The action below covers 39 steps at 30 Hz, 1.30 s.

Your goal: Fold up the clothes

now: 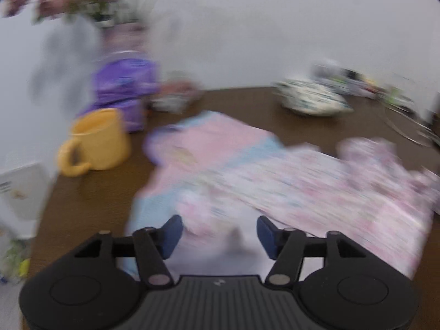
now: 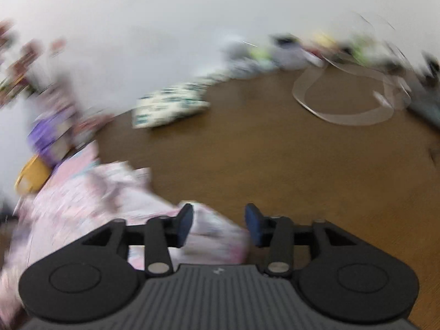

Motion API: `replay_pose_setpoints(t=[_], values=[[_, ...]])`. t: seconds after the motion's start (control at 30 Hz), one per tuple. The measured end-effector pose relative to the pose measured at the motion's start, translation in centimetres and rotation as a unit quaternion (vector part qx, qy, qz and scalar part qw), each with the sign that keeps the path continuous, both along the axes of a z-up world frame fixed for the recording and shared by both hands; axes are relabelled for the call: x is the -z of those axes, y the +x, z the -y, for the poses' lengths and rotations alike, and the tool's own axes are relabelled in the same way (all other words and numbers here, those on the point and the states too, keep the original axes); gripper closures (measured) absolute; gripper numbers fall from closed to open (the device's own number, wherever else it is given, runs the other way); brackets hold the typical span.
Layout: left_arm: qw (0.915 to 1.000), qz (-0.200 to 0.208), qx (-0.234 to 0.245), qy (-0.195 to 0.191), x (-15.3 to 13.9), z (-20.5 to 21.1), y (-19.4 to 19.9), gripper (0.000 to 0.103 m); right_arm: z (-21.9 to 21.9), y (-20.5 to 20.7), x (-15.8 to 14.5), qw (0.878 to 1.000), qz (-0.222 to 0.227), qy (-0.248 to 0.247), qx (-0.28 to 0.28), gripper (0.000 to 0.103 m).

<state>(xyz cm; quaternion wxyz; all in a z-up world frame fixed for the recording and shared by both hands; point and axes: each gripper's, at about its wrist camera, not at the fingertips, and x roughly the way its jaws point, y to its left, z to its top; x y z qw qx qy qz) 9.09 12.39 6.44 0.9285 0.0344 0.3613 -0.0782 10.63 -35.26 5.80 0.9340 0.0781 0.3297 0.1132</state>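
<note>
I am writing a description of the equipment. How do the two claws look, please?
Both look alike. The left claw and right claw each have two blue pads on black linkage arms with silver pivot pins, mounted on a black body with round side discs, a ribbed centre and a small pale mark. No cables or sleeves show.

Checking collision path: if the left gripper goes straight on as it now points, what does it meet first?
Likely the pink patterned garment lying on the table, right ahead of the open left gripper. The picture is blurred, so depth is uncertain.
</note>
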Motion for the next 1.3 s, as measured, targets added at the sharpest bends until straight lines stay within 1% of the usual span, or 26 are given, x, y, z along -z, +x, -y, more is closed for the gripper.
replay_pose_setpoints(t=[0.03, 0.07, 0.13, 0.2, 0.3, 0.33, 0.37, 0.4, 0.43, 0.5, 0.57, 0.67, 0.73, 0.77, 0.8, 0.83, 0.9, 0.97, 1.0, 1.03, 1.07, 1.1, 1.2, 1.3], values=[[0.9995, -0.014, 0.028, -0.007, 0.4, 0.9, -0.7, 0.040, -1.5, -0.2, -0.2, 0.999, 0.007, -0.019, -0.031, 0.047], [0.9979, -0.029, 0.057, -0.015, 0.7, 1.8, -1.5, 0.040, -3.2, -0.2, -0.2, 0.997, 0.013, -0.044, -0.062, 0.045], [0.9943, -0.054, 0.091, -0.016, 1.9, 3.6, -2.7, 0.041, -6.4, 0.1, 0.2, 0.990, 0.021, -0.088, -0.106, 0.044], [0.9913, -0.067, 0.113, -0.003, 3.0, 5.2, -3.9, 0.042, -9.1, 1.3, 0.8, 0.983, 0.024, -0.121, -0.132, 0.044], [0.9894, -0.067, 0.129, 0.002, 3.9, 6.3, -4.9, 0.045, -12.5, 3.7, 1.5, 0.973, 0.019, -0.160, -0.164, 0.045], [0.9893, -0.063, 0.131, 0.009, 4.0, 6.5, -5.3, 0.052, -13.5, 4.4, 1.7, 0.969, 0.015, -0.172, -0.175, 0.051], [0.9890, -0.061, 0.134, 0.010, 4.1, 6.6, -5.7, 0.060, -14.5, 5.1, 1.9, 0.965, 0.008, -0.182, -0.189, 0.059], [0.9888, -0.058, 0.137, 0.015, 4.2, 6.7, -6.0, 0.062, -14.9, 5.5, 2.0, 0.963, 0.000, -0.182, -0.197, 0.084], [0.9885, -0.054, 0.140, 0.020, 4.2, 6.7, -6.2, 0.065, -15.2, 5.9, 2.0, 0.962, -0.008, -0.180, -0.205, 0.092], [0.9880, -0.046, 0.144, 0.028, 4.3, 6.8, -6.5, 0.071, -15.8, 6.6, 2.1, 0.959, -0.025, -0.176, -0.220, 0.095], [0.9876, -0.040, 0.148, 0.033, 4.3, 6.9, -6.7, 0.085, -14.8, 8.0, 1.3, 0.968, -0.032, -0.141, -0.203, 0.095], [0.9867, -0.030, 0.155, 0.040, 4.4, 7.0, -7.1, 0.088, -10.9, 10.9, -1.2, 0.987, -0.037, -0.049, -0.146, 0.095], [0.9860, -0.023, 0.159, 0.046, 4.4, 7.0, -7.4, 0.088, -7.3, 13.1, -2.4, 0.994, -0.042, 0.025, -0.094, 0.095], [0.9856, -0.020, 0.161, 0.048, 4.4, 7.0, -7.5, 0.089, -5.7, 14.0, -2.6, 0.996, -0.045, 0.046, -0.067, 0.095], [0.9852, -0.016, 0.163, 0.051, 4.5, 7.1, -7.7, 0.089, -4.1, 14.9, -2.6, 0.996, -0.049, 0.063, -0.039, 0.094], [0.9853, -0.017, 0.163, 0.049, 4.5, 7.0, -7.7, 0.089, -2.7, 15.7, -2.3, 0.996, -0.057, 0.068, -0.004, 0.094], [0.9858, -0.018, 0.161, 0.045, 4.5, 6.8, -7.7, 0.089, -0.2, 16.9, -1.5, 0.993, -0.074, 0.064, 0.068, 0.090], [0.9862, -0.019, 0.159, 0.042, 4.4, 6.7, -7.7, 0.088, 0.0, 15.6, -1.5, 0.994, -0.061, 0.051, 0.069, 0.089], [0.9863, -0.020, 0.159, 0.040, 4.4, 6.5, -7.8, 0.088, 0.0, 14.9, -1.6, 0.995, -0.053, 0.044, 0.066, 0.082], [0.9867, -0.021, 0.157, 0.038, 4.4, 6.4, -7.7, 0.086, 0.0, 14.1, -1.7, 0.996, -0.045, 0.038, 0.063, 0.066], [0.9869, -0.022, 0.155, 0.038, 4.3, 6.3, -7.7, 0.084, 0.0, 13.4, -1.8, 0.997, -0.037, 0.031, 0.060, 0.056], [0.9871, -0.023, 0.154, 0.037, 4.3, 6.3, -7.6, 0.084, 0.1, 12.6, -1.9, 0.998, -0.029, 0.025, 0.057, 0.048], [0.9870, -0.023, 0.153, 0.042, 4.2, 6.4, -7.4, 0.084, -3.0, 8.9, -2.0, 0.999, -0.011, -0.022, -0.028, 0.048], [0.9878, -0.027, 0.147, 0.043, 4.1, 6.5, -7.2, 0.080, -6.2, 5.0, -1.1, 0.992, -0.016, -0.047, -0.117, 0.048]])
